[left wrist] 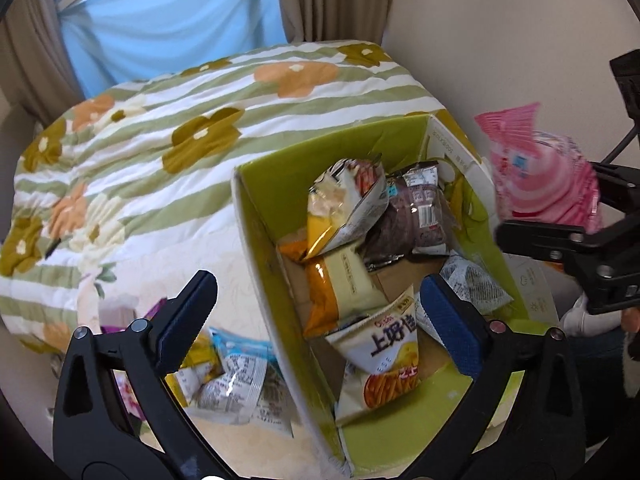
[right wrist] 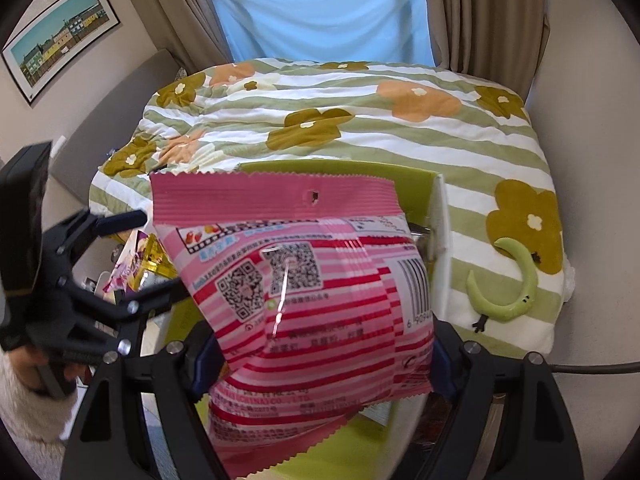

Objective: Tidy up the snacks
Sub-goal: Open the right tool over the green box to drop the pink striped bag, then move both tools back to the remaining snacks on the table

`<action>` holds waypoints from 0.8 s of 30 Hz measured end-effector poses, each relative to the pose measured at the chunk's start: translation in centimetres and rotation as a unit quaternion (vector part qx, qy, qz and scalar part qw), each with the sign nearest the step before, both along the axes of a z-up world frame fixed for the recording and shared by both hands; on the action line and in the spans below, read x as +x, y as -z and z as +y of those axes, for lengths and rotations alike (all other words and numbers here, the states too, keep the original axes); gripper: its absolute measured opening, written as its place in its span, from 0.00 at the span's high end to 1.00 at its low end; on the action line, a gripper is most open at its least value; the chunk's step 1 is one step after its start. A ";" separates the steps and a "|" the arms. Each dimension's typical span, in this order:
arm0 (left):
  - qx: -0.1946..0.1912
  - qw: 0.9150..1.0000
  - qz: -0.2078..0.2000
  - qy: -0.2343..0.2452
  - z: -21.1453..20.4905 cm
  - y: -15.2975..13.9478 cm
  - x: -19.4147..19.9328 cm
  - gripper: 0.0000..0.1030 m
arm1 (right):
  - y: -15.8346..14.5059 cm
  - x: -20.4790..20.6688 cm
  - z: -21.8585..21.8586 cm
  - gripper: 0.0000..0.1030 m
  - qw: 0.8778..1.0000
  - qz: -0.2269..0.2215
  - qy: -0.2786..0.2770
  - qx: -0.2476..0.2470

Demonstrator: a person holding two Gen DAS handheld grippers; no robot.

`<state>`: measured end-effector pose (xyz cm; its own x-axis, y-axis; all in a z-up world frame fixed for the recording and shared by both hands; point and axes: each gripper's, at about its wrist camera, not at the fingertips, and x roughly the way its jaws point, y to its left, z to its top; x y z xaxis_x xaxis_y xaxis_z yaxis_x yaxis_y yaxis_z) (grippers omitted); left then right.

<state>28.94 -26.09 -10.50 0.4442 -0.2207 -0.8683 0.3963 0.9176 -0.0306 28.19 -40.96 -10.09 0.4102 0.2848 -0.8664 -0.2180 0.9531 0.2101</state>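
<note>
A cardboard box [left wrist: 256, 240] lined in green stands on the bed and holds several snack packets, among them a chips bag [left wrist: 384, 344], a brown packet [left wrist: 416, 216] and a yellow packet [left wrist: 336, 292]. My left gripper [left wrist: 320, 320] is open and holds nothing. Its jaws straddle the box's left wall, one finger outside and one inside. More packets [left wrist: 236, 380] lie on the bed left of the box. My right gripper [right wrist: 320, 360] is shut on a pink striped snack bag [right wrist: 312, 280], held above the box's right side [right wrist: 340, 170]. That pink bag [left wrist: 540, 176] also shows in the left wrist view.
A flowered, green-striped quilt [left wrist: 160, 140] covers the bed behind the box. A green crescent-shaped toy [right wrist: 508, 280] lies on the quilt to the right. Curtains and a blue cloth [right wrist: 320, 12] hang at the window. A hand in a white sleeve [right wrist: 24, 392] holds the left gripper [right wrist: 156, 256].
</note>
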 end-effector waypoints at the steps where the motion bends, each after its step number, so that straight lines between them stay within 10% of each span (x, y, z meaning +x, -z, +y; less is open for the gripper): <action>1: 0.001 1.000 0.004 -0.001 0.2 0.1 0.0 0.02 | 0.3 0.2 0.4 0.23 1.000 0.003 0.000 -0.002; 6: 0.013 1.000 0.012 -0.003 1.4 0.9 0.3 0.02 | 2.4 1.4 2.3 0.20 0.999 0.022 -0.018 -0.015; 9: 0.012 1.000 0.022 -0.003 1.8 1.7 0.3 0.02 | 3.3 1.3 2.5 0.00 1.000 0.017 -0.005 -0.022; 24: -0.004 0.999 0.014 -0.041 4.1 0.1 -1.7 0.02 | 0.3 -2.1 2.5 0.00 0.999 -0.029 -0.001 -0.041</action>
<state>27.27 -21.96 -10.62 0.4368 -0.1927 -0.8787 0.3196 0.9463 -0.0487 26.08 -38.43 -10.41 0.4599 0.2150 -0.8615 -0.2285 0.9662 0.1192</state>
